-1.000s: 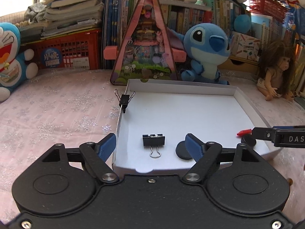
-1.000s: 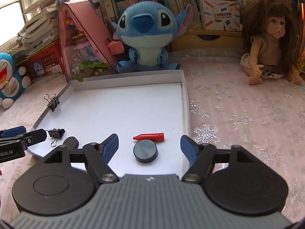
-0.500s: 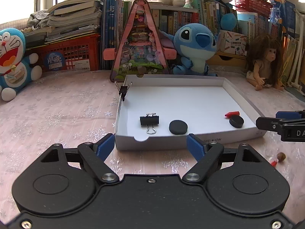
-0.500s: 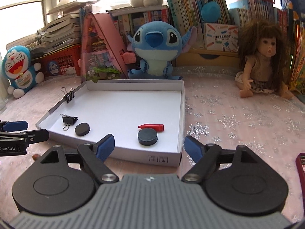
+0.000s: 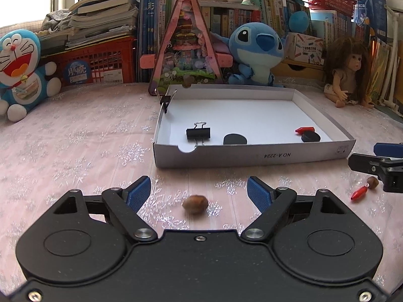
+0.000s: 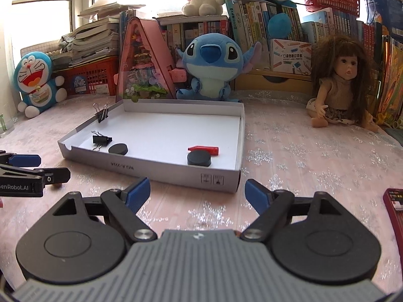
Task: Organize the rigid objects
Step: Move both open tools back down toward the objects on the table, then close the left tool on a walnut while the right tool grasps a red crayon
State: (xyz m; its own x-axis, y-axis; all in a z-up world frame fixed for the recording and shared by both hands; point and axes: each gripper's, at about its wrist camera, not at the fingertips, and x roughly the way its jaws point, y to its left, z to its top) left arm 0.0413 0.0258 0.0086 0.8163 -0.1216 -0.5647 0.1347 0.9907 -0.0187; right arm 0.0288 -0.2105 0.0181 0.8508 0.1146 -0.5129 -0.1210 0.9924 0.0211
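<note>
Box (image 5: 252,154) sits in the middle of the table (image 5: 75,146), w/ a pink snowflake cloth under it. Inside the box: a black clip (image 5: 198,133), a black round disc (image 5: 234,139), a 2nd disc (image 5: 310,137) and a small red piece (image 5: 304,129) touching it. One more clip (image 5: 165,100) is pinched on the box's left wall.

Some things are not in the box yet. A brown nut (image 5: 195,203) lies on the cloth, right btwn the blue pads of the left claw (image 5: 199,192) but not touched. Off to the right, a 2nd nut (image 5: 372,182) and a red cone thing (image 5: 359,193) lie close together on the cloth, just by the tip of the right claw (image 6: 197,192).

Left claw is wide apart, nothing in it. Right claw is wide apart too, w/ only bare cloth btwn its pads; its jaws have just been opening.

Step in hand, I think: going for the loose bits outside the box. The left claw looks lined up on the brown nut.

Next move prob needs the left claw to go low, pads on both sides of the nut, then squeeze slow. The nut is round and small, so it may roll or pop out. Then lift it over the box wall and let go inside. Right claw can go for the red cone or the other nut.
</note>
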